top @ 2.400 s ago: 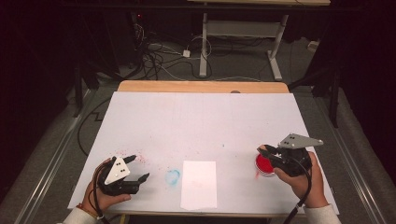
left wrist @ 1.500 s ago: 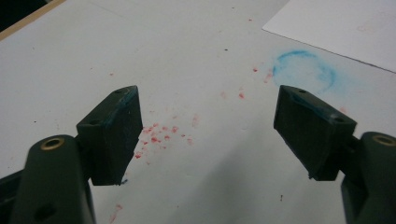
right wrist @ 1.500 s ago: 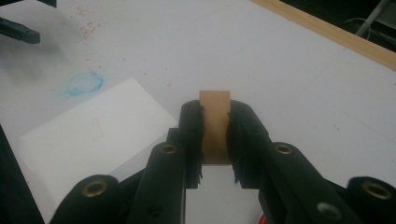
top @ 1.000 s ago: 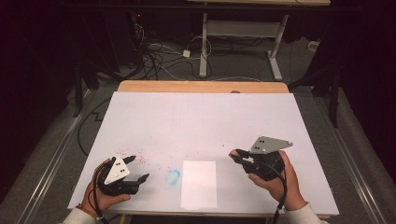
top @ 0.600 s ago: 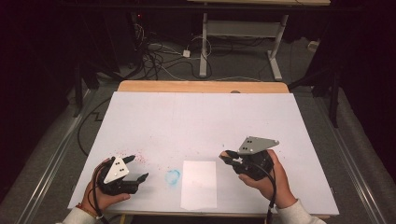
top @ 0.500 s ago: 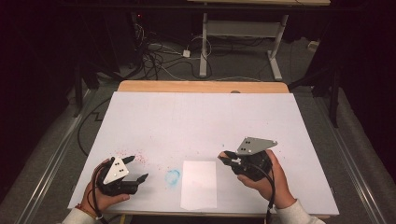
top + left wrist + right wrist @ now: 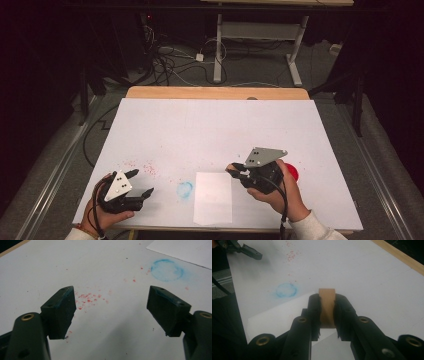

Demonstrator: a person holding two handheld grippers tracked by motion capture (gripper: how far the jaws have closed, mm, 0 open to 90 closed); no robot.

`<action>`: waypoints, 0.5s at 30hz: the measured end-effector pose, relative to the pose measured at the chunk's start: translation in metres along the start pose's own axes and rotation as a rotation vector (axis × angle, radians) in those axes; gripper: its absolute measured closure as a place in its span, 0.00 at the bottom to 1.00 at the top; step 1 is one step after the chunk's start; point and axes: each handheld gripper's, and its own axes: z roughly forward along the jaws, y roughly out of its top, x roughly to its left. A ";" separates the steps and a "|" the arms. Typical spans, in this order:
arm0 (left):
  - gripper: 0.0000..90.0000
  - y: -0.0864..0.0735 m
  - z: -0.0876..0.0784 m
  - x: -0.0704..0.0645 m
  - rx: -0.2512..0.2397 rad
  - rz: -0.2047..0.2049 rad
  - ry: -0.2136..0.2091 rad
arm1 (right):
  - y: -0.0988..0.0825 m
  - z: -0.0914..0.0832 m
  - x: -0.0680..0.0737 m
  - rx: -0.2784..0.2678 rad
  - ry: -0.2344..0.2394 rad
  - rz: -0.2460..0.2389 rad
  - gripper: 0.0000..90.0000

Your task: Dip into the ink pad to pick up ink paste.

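White table (image 7: 215, 130) unchanged across the frames, same red speckle patch (image 7: 145, 167) and blue ring stain (image 7: 185, 189) near the front edge. White paper sheet (image 7: 213, 197) hasn't shifted, lies flat near the front edge, just right of the blue ring. Right gripper (image 7: 234, 171) is the main diff: earlier it sat far right over the red disc (image 7: 291, 172), now it has travelled left and its tip is at the paper's top right corner; the red disc is left behind on the table, partly hidden behind the hand. Right jaws are clamped on a small tan block (image 7: 327, 305), which stands upright between the pads and pokes out past the tips, above the paper edge in the right gripper view. Left gripper (image 7: 141, 183) basically where it was, front left, jaws spread wide with nothing between them, over bare table by the red specks.
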 end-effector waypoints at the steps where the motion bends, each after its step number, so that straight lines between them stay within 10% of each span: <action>1: 0.25 0.000 0.000 0.000 0.001 0.000 0.000 | 0.000 0.001 0.001 0.001 0.003 -0.003 0.85; 15: 0.25 -0.002 -0.001 -0.003 0.012 0.007 0.000 | 0.001 0.007 0.006 0.016 0.024 -0.025 0.85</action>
